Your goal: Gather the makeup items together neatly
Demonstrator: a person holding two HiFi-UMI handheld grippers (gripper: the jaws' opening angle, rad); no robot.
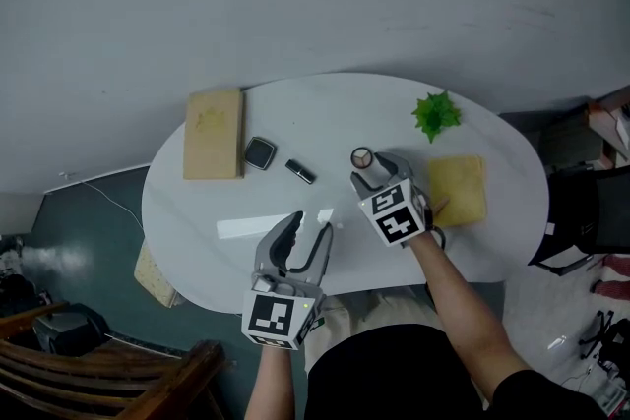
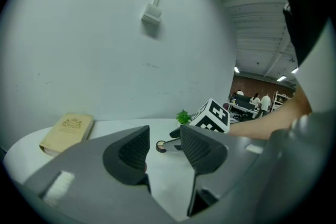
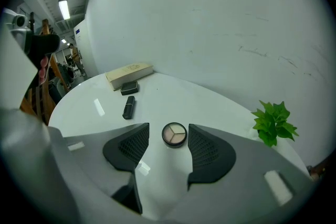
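Note:
A round eyeshadow palette [image 1: 362, 156] [image 3: 174, 134] lies on the white oval table [image 1: 295, 113]. My right gripper [image 1: 382, 170] [image 3: 169, 134] is open just behind the palette, which shows between the jaw tips with the pads off it. To its left lie a black lipstick [image 1: 300, 171] [image 3: 128, 107] and a square black compact [image 1: 260, 152] [image 3: 129, 87]. My left gripper [image 1: 309, 225] [image 2: 164, 136] is open and empty over the table's near edge. It looks toward the palette [image 2: 161, 146].
A tan book [image 1: 212, 133] [image 2: 67, 132] [image 3: 129, 75] lies at the table's left end beside the compact. A small green plant [image 1: 436, 114] [image 3: 273, 122] stands at the far right, with a yellow pad [image 1: 458, 189] in front of it. A wooden chair [image 1: 108, 364] stands at lower left.

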